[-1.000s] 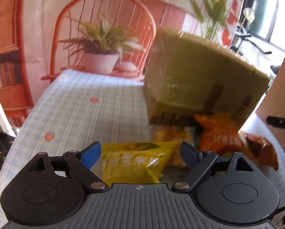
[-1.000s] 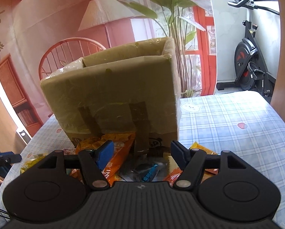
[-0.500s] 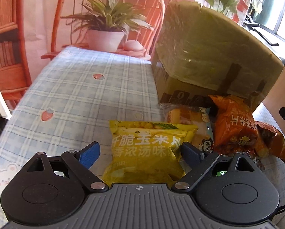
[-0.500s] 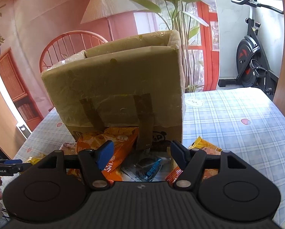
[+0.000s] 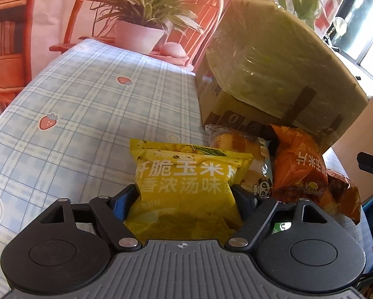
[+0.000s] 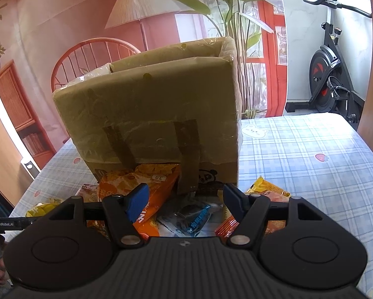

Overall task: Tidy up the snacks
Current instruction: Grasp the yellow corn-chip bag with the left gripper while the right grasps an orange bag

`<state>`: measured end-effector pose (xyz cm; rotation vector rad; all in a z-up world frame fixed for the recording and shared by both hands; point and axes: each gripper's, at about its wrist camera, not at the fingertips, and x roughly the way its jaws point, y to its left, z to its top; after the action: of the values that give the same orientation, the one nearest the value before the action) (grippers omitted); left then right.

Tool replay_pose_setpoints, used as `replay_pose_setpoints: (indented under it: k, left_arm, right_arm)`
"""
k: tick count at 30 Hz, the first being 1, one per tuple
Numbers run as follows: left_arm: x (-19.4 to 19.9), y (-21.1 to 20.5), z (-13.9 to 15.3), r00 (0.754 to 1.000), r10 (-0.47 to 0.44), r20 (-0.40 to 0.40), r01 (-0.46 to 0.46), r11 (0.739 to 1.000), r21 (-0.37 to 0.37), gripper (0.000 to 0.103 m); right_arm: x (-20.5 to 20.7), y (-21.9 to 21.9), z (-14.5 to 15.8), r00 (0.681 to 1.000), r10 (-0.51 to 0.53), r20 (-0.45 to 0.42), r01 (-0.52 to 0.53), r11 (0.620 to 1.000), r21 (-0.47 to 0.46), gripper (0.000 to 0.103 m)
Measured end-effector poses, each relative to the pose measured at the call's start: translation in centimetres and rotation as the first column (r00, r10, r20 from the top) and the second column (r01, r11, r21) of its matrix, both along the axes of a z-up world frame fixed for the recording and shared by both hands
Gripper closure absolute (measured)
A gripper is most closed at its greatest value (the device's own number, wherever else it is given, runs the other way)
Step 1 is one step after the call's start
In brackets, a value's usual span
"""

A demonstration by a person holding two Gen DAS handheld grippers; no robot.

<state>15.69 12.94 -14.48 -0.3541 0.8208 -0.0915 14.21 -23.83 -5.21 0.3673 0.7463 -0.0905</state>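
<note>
Slippage threatens: left gripper (image 5: 185, 194), jaws closing onto the puffy yellow snack bag (image 5: 186, 184) lying at seven o'clock of the cardboard box (image 5: 268, 69), may squeeze it out; right gripper (image 6: 184, 200) hovers open, empty.

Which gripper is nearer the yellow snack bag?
Left. The left gripper is closing around the yellow snack bag; the right gripper hovers open over other packets, bag off to its left.
</note>
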Motion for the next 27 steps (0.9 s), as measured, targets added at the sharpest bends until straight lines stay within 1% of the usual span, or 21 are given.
replay_pose_setpoints:
  k: [4, 10, 14, 15, 17, 21, 24, 27]
  left_arm:
    - [-0.2, -0.1, 0.6, 1.0, 0.015, 0.015, -0.015, 1.0, 0.018, 0.025]
    - [-0.8, -0.2, 3.0, 0.994, 0.031, 0.107, -0.031, 0.999, 0.006, 0.025]
    - [-0.8, -0.8, 4.4, 0.989, 0.033, 0.143, -0.036, 0.999, 0.017, 0.025]
    - [-0.8, -0.9, 4.6, 0.988, 0.034, 0.148, -0.038, 0.999, 0.022, 0.025]
    - [-0.7, -1.2, 4.9, 0.987, 0.039, 0.154, -0.043, 0.999, 0.023, 0.025]
    - [-0.8, -1.4, 5.1, 0.987, 0.046, 0.154, -0.047, 0.999, 0.005, 0.025]
    - [-0.9, -1.4, 5.1, 0.987, 0.046, 0.152, -0.046, 0.999, -0.003, 0.025]
    - [-1.0, -1.4, 5.1, 0.987, 0.043, 0.153, -0.043, 0.999, -0.004, 0.025]
  right_arm:
    - [-0.1, -0.2, -0.2, 1.0, -0.009, -0.006, 0.009, 1.0, -0.001, 0.034]
    - [-0.4, -0.8, -0.5, 0.999, -0.03, -0.018, 0.03, 0.999, -0.02, 0.034]
    - [-0.7, -1.3, -0.6, 0.998, -0.051, -0.031, 0.049, 0.996, -0.07, 0.034]
    - [-0.8, -1.4, -0.6, 0.998, -0.057, -0.034, 0.053, 0.995, -0.088, 0.034]
    - [-1.1, -1.8, -0.6, 0.997, -0.071, -0.04, 0.066, 0.991, -0.114, 0.03]
    - [-1.8, -2.7, -1.1, 0.992, -0.107, -0.06, 0.097, 0.983, -0.158, 0.028]
    - [-2.2, -3.4, -1.8, 0.989, -0.123, -0.079, 0.108, 0.979, -0.172, 0.022]
    - [-2.3, -3.9, -2.7, 0.983, -0.15, -0.107, 0.128, 0.974, -0.187, 0.021]
